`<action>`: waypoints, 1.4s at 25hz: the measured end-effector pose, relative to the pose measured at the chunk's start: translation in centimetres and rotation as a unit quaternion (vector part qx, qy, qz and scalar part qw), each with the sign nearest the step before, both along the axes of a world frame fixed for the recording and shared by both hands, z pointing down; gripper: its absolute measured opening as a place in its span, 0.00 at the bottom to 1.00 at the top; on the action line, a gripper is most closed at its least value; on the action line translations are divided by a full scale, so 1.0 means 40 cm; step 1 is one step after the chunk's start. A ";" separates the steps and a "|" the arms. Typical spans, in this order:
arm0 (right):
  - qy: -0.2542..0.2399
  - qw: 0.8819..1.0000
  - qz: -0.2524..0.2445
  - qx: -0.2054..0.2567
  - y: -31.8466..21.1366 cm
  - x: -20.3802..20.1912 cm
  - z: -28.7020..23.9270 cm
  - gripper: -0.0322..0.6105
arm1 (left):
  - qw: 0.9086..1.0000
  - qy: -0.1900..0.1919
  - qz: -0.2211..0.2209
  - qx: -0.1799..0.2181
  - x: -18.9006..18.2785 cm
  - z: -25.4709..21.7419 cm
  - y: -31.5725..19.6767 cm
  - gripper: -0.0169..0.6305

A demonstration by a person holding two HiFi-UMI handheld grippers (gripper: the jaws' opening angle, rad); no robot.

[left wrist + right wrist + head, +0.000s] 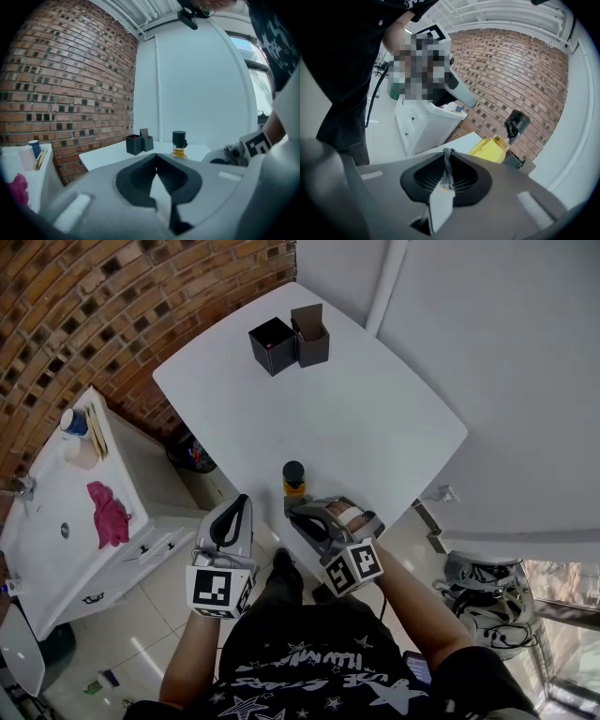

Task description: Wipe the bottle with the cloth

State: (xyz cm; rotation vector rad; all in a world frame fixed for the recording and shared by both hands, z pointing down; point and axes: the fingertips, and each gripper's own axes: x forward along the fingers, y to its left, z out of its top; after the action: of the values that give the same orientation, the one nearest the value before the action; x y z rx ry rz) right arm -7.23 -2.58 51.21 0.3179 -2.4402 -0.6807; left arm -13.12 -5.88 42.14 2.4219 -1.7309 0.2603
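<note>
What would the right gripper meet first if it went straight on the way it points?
Probably the bottle: in the head view it stands just ahead of the right gripper, which pinches a grey cloth. The right gripper view shows it slightly right of the jaw line, so a miss is possible.

Open tabletop (375, 418) between bottle (293, 474) and boxes (289, 341)

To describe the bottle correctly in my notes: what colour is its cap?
Black. The bottle cap shows best in the left gripper view.
</note>
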 end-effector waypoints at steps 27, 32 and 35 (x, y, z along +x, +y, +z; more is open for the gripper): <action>-0.359 0.834 0.292 -0.300 -0.107 0.202 -0.166 0.11 | 1.000 -0.003 -0.021 0.011 -0.004 -0.024 0.005 0.03; -0.444 0.725 0.367 -0.377 -0.179 0.214 -0.187 0.11 | 1.000 0.002 -0.018 0.012 0.013 -0.024 0.018 0.03; -0.486 0.663 0.382 -0.422 -0.200 0.200 -0.183 0.11 | 1.000 0.000 -0.013 0.010 0.022 -0.019 0.029 0.03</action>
State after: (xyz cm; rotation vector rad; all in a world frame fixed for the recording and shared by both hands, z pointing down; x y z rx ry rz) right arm 0.76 -10.56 43.90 1.4513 -2.7276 1.2982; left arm -12.26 -4.72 41.39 2.4125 -1.7717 0.2404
